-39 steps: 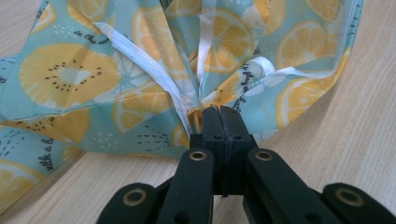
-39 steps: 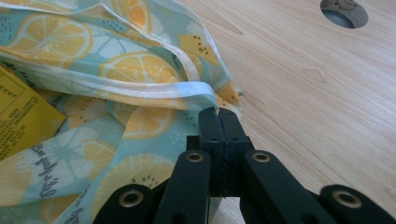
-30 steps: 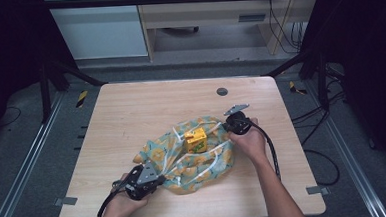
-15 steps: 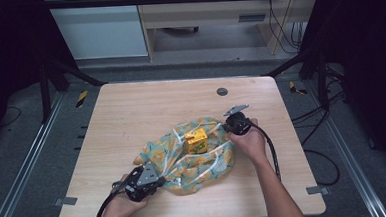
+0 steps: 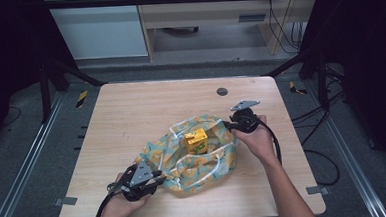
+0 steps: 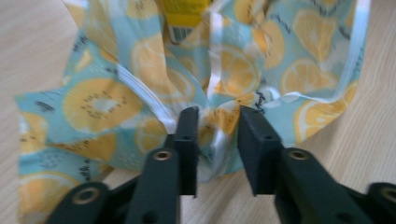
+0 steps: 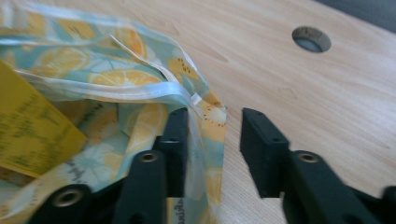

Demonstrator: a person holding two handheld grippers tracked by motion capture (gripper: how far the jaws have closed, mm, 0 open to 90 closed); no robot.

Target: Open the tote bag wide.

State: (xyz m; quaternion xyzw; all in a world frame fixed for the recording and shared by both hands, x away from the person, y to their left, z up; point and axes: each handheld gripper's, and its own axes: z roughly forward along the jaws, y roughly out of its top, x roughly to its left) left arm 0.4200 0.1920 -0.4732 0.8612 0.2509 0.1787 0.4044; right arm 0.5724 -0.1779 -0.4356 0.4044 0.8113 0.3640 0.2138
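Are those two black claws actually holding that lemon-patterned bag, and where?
Neither grips it. Both have just opened: the left gripper straddles a bunched edge of the lemon-print plastic bag, and the right gripper has the bag's rim loose between its jaws.

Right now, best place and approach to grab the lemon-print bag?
Grip the lemon-print bag by its white-edged rim, where the fabric stands in a thin raised fold. Come in level from the table's right side with the right hand-held gripper, whose jaws have just been opening and already straddle that edge.

Bright even tabletop, dark surroundings, soft close-up blur
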